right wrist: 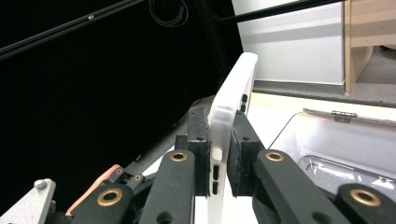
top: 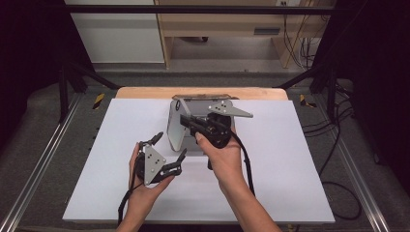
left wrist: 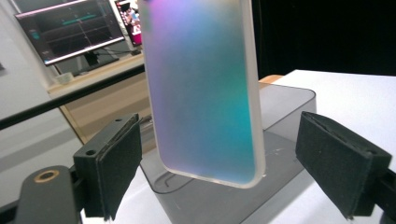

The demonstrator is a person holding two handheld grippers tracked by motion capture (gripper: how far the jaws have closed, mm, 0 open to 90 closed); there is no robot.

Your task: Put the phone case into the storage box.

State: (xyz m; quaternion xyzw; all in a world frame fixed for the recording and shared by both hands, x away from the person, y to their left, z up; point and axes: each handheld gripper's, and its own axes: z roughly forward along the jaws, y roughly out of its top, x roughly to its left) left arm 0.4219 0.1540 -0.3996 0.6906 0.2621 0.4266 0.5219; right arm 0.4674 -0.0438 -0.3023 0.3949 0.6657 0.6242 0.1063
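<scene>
The right gripper was clamped on the edge of a phone case, holding it upright over a clear grey box on the white table. The left gripper stood wide apart just before the case, touching nothing.

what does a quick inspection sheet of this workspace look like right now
surface: white table sheet over a wooden top
job's things: frosted iridescent phone case held upright over a clear grey box
clutter: nothing seen
grippers: right gripper clamped on the case's edge; left gripper open, jaws either side of the case, not touching
cables: black cable trails from the right gripper; loose cables on the floor at right
surroundings: monitor on a side desk, black frame rails, wooden furniture behind
</scene>
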